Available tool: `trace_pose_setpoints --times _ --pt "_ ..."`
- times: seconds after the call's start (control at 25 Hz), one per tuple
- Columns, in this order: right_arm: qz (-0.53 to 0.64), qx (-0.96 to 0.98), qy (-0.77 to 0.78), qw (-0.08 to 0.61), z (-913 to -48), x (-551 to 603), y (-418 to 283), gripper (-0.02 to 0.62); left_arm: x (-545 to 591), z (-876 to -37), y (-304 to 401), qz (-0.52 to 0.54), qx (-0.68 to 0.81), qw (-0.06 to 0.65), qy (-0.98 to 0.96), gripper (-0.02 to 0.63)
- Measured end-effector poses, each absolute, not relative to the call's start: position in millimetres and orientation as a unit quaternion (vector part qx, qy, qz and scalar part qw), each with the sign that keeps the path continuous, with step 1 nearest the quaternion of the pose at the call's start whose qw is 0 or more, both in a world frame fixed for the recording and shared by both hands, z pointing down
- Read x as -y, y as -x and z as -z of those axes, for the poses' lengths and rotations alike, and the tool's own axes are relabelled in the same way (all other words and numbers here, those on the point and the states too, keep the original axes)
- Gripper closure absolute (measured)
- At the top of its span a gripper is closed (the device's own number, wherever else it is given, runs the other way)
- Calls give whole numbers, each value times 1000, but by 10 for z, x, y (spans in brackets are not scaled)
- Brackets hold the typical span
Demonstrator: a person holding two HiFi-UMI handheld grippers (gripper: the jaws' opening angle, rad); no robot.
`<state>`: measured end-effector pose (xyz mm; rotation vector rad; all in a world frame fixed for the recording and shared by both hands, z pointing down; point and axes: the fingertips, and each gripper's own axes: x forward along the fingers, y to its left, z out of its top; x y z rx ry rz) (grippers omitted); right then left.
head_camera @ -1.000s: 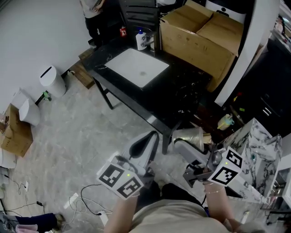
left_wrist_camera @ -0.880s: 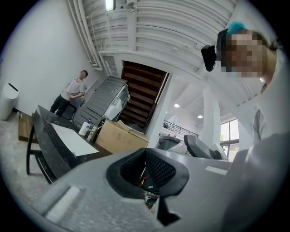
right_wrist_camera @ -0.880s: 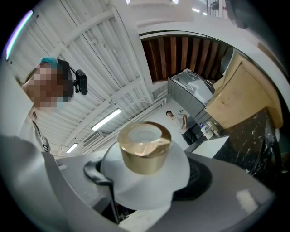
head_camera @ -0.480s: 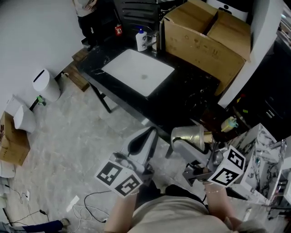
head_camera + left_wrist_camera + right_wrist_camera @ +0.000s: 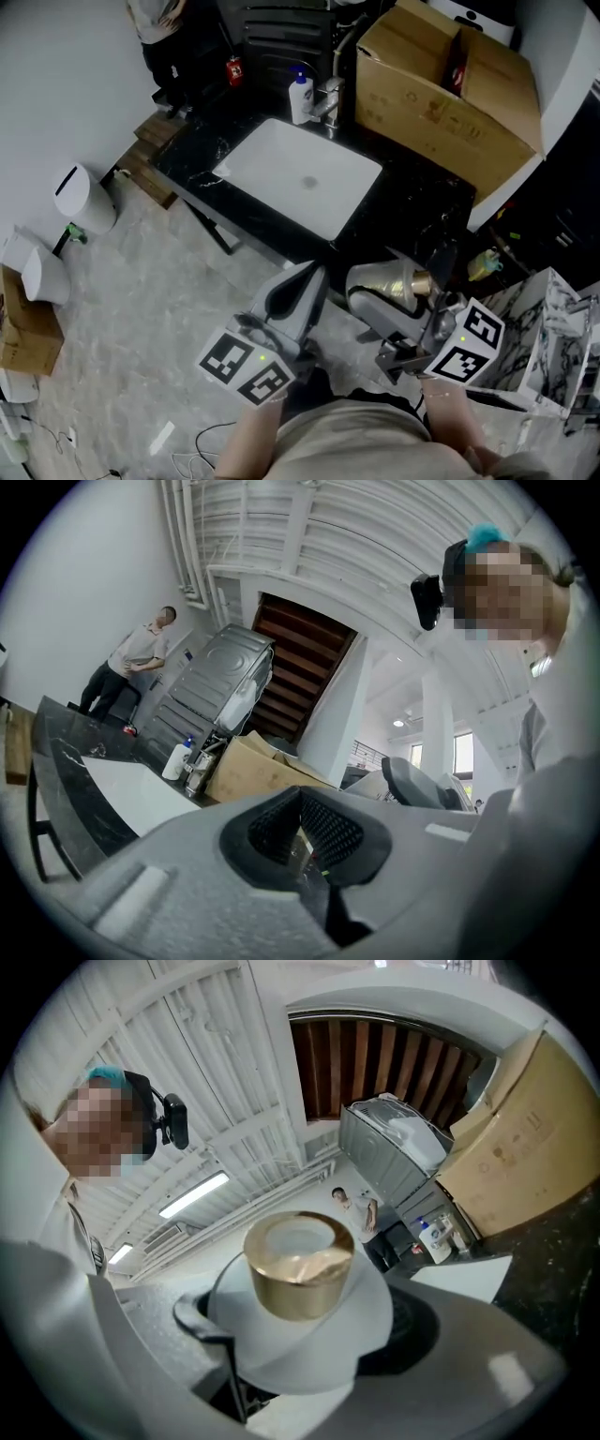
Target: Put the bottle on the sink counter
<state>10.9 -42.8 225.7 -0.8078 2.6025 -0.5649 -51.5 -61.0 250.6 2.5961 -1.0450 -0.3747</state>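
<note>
A white bottle with a gold cap lies sideways between the jaws of my right gripper, which is shut on its body. In the right gripper view the bottle fills the jaws, with its gold cap pointing away from the camera. My left gripper hangs beside it with its jaws together and nothing between them. Ahead stands the black sink counter with its white basin and a faucet.
A large open cardboard box sits on the counter's back right. A white soap bottle stands by the faucet. White bins stand on the floor at the left. A marbled panel is at the right. A person stands beyond the counter.
The sink counter has come nearer and slid lower and to the right in the head view. Both grippers keep their places, and the bottle stays in the right one.
</note>
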Motion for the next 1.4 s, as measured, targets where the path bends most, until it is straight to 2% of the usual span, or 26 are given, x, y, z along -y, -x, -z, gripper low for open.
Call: trace_pose_setpoints --times 0.52,1.4 --pt "184 -899 350 189 -2237 1210 285 258 1377 -2479 787 126 278 162 -938 598" --pt "195 -896 372 143 -2401 1890 421 258 2025 -2692 1023 127 295 196 -927 598"
